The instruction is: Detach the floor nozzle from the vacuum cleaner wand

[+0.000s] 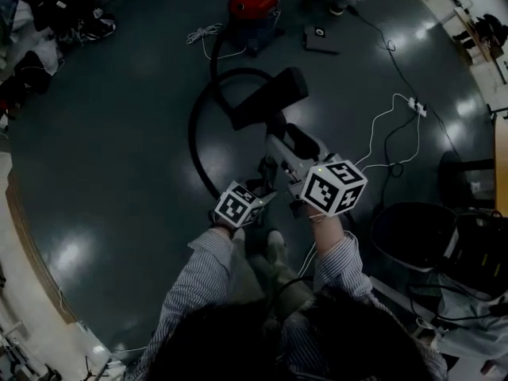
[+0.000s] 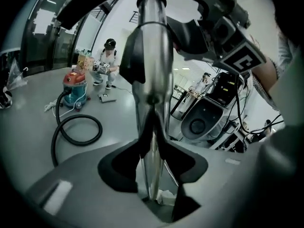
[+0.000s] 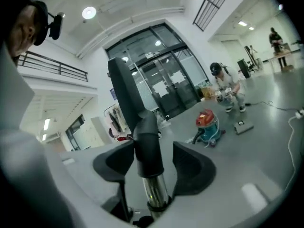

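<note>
Head view: I have the left hand-held gripper (image 1: 266, 175) and the right hand-held gripper (image 1: 282, 140) both on the wand (image 1: 272, 129). The floor nozzle (image 1: 270, 98) is mounted at its far end, and the hose (image 1: 194, 133) loops over the floor (image 1: 119, 133) to the red canister (image 1: 254, 6). Left gripper view: the pads are clamped on the chrome wand (image 2: 153, 56). Right gripper view: the jaws stand apart around the nozzle's black collar (image 3: 146, 146), with a gap at one pad, so nothing is gripped there. Risk: only one grip carries the load. The nozzle's weight could twist the wand in that clamp, or a freed nozzle could drop to the floor.
</note>
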Motion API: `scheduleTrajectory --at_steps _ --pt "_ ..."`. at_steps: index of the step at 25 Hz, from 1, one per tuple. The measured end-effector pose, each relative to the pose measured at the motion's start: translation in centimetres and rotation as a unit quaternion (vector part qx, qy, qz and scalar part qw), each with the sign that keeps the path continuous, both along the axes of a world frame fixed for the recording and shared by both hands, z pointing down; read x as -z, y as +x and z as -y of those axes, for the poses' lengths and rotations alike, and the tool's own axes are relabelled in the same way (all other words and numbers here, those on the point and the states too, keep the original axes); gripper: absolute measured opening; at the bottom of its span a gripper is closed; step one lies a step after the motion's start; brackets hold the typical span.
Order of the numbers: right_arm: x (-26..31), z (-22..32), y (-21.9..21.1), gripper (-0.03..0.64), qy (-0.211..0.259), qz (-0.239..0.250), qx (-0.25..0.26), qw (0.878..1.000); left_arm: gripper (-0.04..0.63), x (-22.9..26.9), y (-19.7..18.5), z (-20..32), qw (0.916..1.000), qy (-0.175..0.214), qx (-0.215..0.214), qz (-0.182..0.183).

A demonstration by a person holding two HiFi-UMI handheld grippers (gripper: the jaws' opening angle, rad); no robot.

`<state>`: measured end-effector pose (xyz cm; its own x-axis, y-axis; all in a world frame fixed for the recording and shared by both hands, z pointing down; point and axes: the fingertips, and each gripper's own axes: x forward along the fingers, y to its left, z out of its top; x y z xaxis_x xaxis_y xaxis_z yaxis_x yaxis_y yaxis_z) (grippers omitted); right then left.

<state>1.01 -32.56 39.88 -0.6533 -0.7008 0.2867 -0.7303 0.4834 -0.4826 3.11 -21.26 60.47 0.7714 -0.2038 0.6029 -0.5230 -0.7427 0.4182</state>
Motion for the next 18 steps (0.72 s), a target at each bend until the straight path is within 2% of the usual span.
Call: scheduleTrajectory --at_steps 8,11,16,17,18 --pt "11.7 -5.1 -10.2 0.234 0.055 -0.038 0.093 0.993 0.181 11.6 -6.0 -4.7 0.9993 0.032 -0.014 0.013" --pt "14.8 -7.9 -12.5 0.233 0.071 -0.044 0.145 0.986 0.183 14.3 -7.9 -6.8 0.998 0.053 -0.02 0.027" --pt "18.9 -12.6 -15.5 0.233 0.099 -0.069 0.203 0.972 0.184 18.7 -9.6 -10.6 0.9936 0.1 -0.035 0.04" --pt "19.6 -13.6 -16.0 0.226 0.1 -0.065 0.214 0.969 0.184 19.4 -9.9 -11.2 0.9929 0.109 -0.03 0.037" --pt "20.3 -14.6 -16.3 0.187 0.101 -0.056 0.224 0.968 0.184 20.1 -10.0 -11.8 0.9924 0.117 -0.02 0.031"
